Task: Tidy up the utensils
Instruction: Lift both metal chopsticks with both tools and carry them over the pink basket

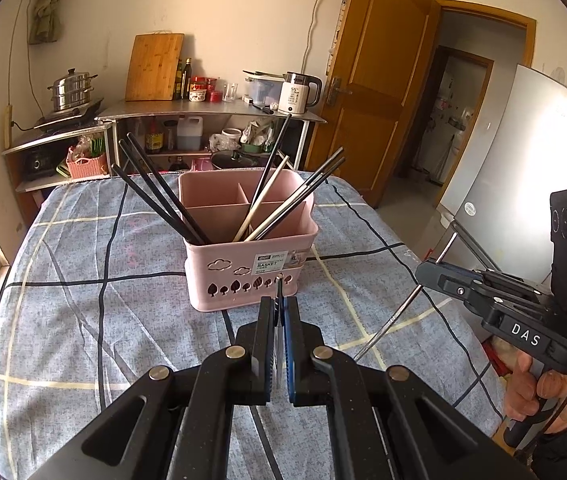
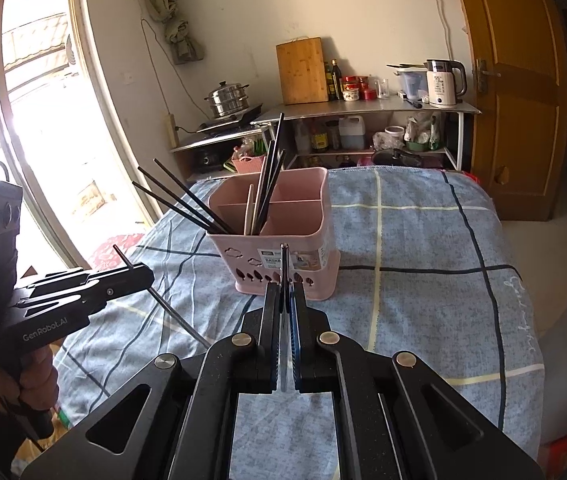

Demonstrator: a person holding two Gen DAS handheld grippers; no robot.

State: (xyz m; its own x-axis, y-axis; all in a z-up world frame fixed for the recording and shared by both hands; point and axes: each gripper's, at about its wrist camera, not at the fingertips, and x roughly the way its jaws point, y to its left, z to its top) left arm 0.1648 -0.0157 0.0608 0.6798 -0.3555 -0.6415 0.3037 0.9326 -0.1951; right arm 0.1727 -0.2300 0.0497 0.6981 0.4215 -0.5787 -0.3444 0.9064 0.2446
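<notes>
2 grippers, each w/ jaws pinched on 1 thin utensil. Left gripper [image 1: 280,304] clamps a dark chopstick [image 2: 179,314]; its long axis runs diagonal, upper tip toward the window, lower end slanting down over the plaid cloth [image 1: 83,264]. Right gripper [image 2: 286,288] clamps a metal chopstick [image 1: 395,316], also diagonal, top end tilted up toward the fridge [image 1: 523,184], lower end near the cloth. Both held just short of the pink basket [image 1: 243,276], which stands on the cloth w/ approx 8 chopsticks [image 1: 163,196] fanning out of its near compartment, tips up.
</notes>
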